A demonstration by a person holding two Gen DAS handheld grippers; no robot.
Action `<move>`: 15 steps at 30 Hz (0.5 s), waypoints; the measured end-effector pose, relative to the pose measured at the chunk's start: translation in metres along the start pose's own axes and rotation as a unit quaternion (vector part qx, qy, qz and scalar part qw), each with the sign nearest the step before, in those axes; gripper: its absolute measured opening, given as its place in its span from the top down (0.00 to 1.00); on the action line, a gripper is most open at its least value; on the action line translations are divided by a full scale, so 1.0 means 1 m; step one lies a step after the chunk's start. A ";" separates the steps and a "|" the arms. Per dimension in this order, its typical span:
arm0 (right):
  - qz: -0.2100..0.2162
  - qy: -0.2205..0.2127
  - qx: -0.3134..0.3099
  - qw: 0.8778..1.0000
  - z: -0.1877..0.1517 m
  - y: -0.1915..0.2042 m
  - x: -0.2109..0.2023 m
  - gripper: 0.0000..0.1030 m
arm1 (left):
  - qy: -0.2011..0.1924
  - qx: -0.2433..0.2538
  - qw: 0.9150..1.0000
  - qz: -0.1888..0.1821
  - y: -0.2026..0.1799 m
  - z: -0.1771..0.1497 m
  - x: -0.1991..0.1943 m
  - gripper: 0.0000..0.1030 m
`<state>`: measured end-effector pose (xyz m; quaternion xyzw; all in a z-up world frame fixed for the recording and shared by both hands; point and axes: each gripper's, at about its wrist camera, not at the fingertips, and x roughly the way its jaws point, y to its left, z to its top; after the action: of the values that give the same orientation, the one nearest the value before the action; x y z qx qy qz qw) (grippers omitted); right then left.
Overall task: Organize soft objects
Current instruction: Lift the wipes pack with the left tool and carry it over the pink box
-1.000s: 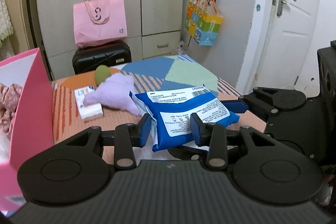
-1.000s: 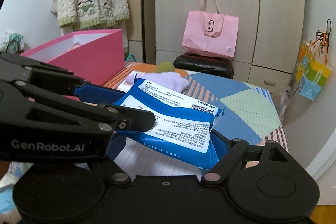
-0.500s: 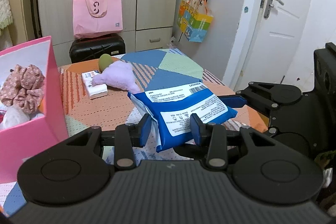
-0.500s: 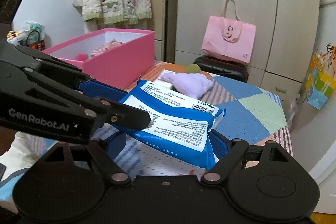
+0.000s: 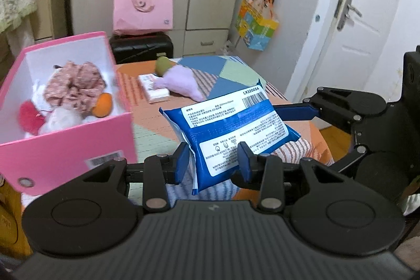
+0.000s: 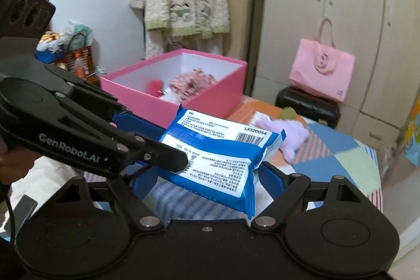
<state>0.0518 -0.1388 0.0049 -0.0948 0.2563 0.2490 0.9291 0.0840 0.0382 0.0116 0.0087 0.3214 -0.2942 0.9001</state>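
The left gripper (image 5: 214,160) points gently downward, its blue pads (image 5: 182,158) clamped on one end of a pack (image 5: 231,122). The right gripper (image 6: 207,181) comes in from the other side, jaws set wide across the pack's other end, also tilted down.

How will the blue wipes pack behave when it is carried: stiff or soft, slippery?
The blue wipes pack probably gives softly: it bulges between the left tongs. Its glossy film looks slippery. Its free sealed edge, a thin flap, will likely flop.

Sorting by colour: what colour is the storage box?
Pink outside, white inside; clearest in the left wrist view.
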 end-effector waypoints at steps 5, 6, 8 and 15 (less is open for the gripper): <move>0.013 -0.021 -0.023 0.999 0.018 0.019 0.004 0.15 | -0.023 -0.009 0.999 0.025 0.017 0.000 -0.022 0.64; 0.015 -0.024 -0.027 0.999 0.022 0.021 0.006 0.15 | -0.028 -0.009 0.999 0.030 0.020 0.001 -0.026 0.64; 0.019 -0.029 -0.034 0.999 0.031 0.026 0.010 0.15 | -0.037 -0.010 0.998 0.040 0.027 0.004 -0.033 0.64; 0.053 -0.032 -0.014 0.998 0.062 0.027 0.034 0.15 | -0.062 -0.016 0.996 0.063 0.054 0.020 -0.047 0.64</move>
<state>0.0897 -0.0828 0.0386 -0.0861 0.2280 0.3044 0.9208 0.0950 0.1034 0.0452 -0.0038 0.2687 -0.2314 0.9350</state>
